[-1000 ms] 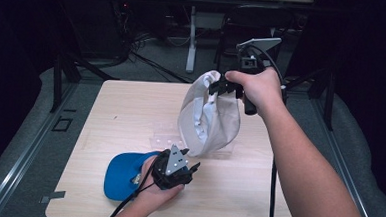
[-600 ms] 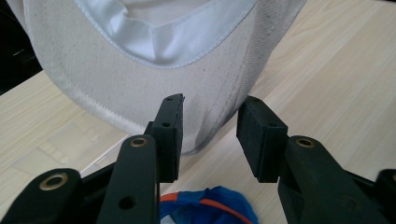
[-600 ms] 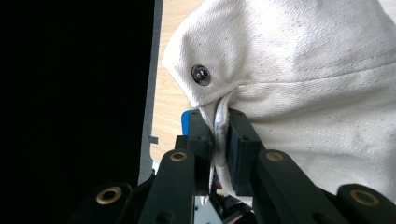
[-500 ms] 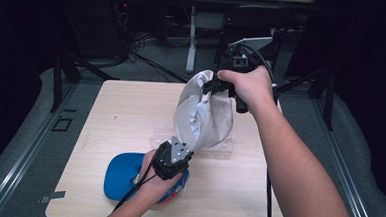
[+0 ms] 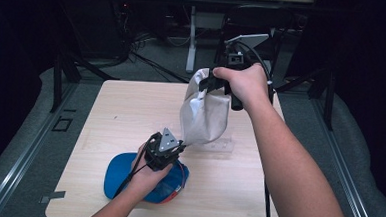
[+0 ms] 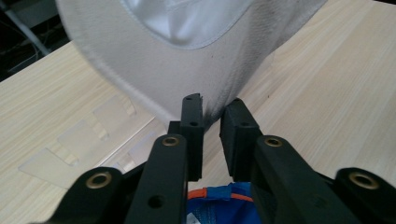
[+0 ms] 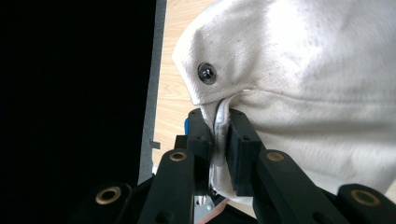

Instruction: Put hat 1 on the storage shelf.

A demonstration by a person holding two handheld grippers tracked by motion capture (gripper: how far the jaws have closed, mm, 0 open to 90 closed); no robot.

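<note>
Left hand-held gripper, jaws just closing, pinches the low edge of the white cap above the desk; the right hand-held gripper clamps its top. A blue cap lies under the left hand. Left gripper view: a clear plastic strip lies beside the white cap. Right gripper view: jaws squeeze a fabric fold.

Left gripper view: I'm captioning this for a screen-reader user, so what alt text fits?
Two black jaws have just been closing on the lower edge of a hanging off-white cap, its pale lining showing above. Below lie a light wooden table, clear plastic pieces at left and a blue cap.
</note>
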